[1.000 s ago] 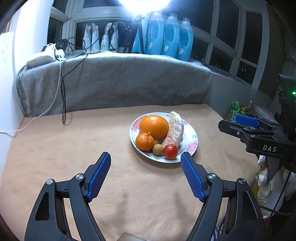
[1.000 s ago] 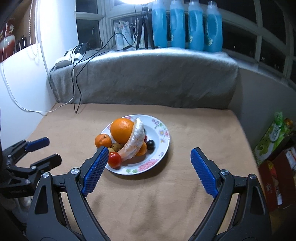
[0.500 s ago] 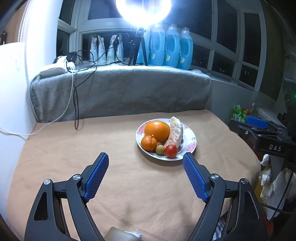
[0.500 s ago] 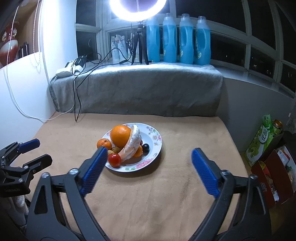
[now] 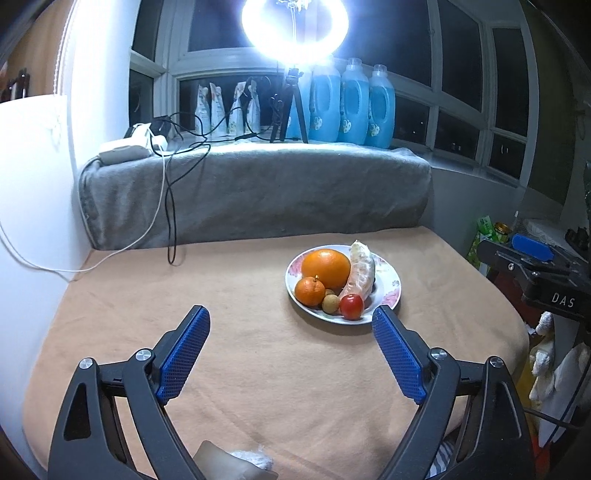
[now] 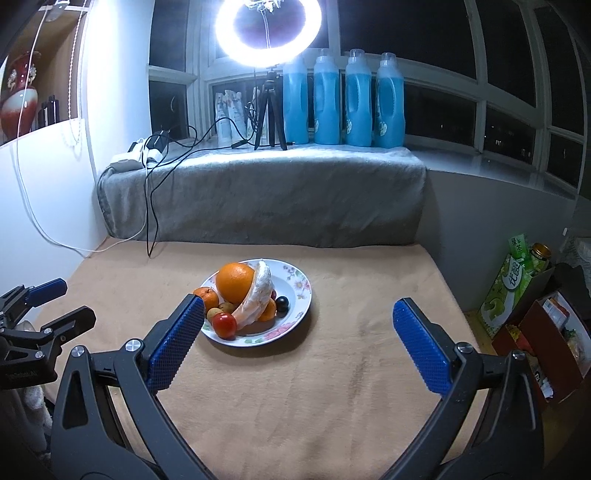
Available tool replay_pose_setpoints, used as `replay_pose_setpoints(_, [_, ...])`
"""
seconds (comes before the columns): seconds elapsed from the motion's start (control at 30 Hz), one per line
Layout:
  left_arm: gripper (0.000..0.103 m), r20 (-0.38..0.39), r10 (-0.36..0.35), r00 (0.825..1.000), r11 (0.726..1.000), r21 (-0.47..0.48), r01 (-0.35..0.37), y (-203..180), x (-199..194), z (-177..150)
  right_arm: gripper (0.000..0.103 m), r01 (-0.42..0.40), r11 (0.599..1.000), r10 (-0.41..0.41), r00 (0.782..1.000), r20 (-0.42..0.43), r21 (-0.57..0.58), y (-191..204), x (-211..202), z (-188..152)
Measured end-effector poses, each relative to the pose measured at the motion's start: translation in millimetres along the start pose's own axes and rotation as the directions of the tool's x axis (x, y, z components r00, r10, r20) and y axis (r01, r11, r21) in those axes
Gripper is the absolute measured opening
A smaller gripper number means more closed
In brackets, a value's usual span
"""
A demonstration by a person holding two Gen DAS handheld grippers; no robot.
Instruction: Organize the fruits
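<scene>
A flowered white plate (image 5: 391,286) (image 6: 301,291) rests on the tan table cloth. It holds a big orange (image 5: 325,267) (image 6: 235,282), a peeled pomelo wedge (image 5: 360,271) (image 6: 258,299), a small mandarin (image 5: 309,291) (image 6: 207,297), a brownish longan (image 5: 330,303), a red tomato (image 5: 351,306) (image 6: 224,325) and a dark grape (image 6: 282,302). My left gripper (image 5: 291,350) hangs short of the plate, its jaws opening, with nothing between them. My right gripper (image 6: 299,341) stands open and empty, the plate just beyond its left finger.
A grey blanket (image 5: 258,192) covers the ledge behind the table, with cables (image 5: 168,206), a ring light (image 6: 267,33) on a tripod and several blue bottles (image 6: 343,99). Boxes and a can (image 6: 532,295) crowd the floor to the right. The other gripper (image 6: 33,332) shows at each view's edge.
Both grippers have drawn back and tilted up, so the plate looks smaller and farther. Both sets of jaws stand wider than before.
</scene>
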State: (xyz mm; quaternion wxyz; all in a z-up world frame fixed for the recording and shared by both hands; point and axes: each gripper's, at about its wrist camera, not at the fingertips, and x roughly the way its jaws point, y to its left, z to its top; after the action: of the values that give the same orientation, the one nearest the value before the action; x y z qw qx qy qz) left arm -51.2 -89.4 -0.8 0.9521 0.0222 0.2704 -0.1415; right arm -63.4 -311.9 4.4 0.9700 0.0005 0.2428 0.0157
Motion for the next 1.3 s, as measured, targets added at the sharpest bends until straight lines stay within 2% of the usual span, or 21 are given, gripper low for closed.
replay_pose_setpoints(0.17, [0.09, -0.002, 0.03, 1.0, 1.0, 0.01, -0.03, -2.2, 0.6, -1.2, 0.103, 0.01, 1.0, -0.01, 1.0, 0.01, 0.004, -1.3, -1.6, -0.3])
replay_pose_setpoints(1.3, [0.09, -0.004, 0.027, 1.0, 1.0, -0.01, -0.027, -0.7, 2.7, -1.9, 0.103, 0.01, 1.0, -0.01, 1.0, -0.003, 0.003, -1.8, 5.7, -4.9])
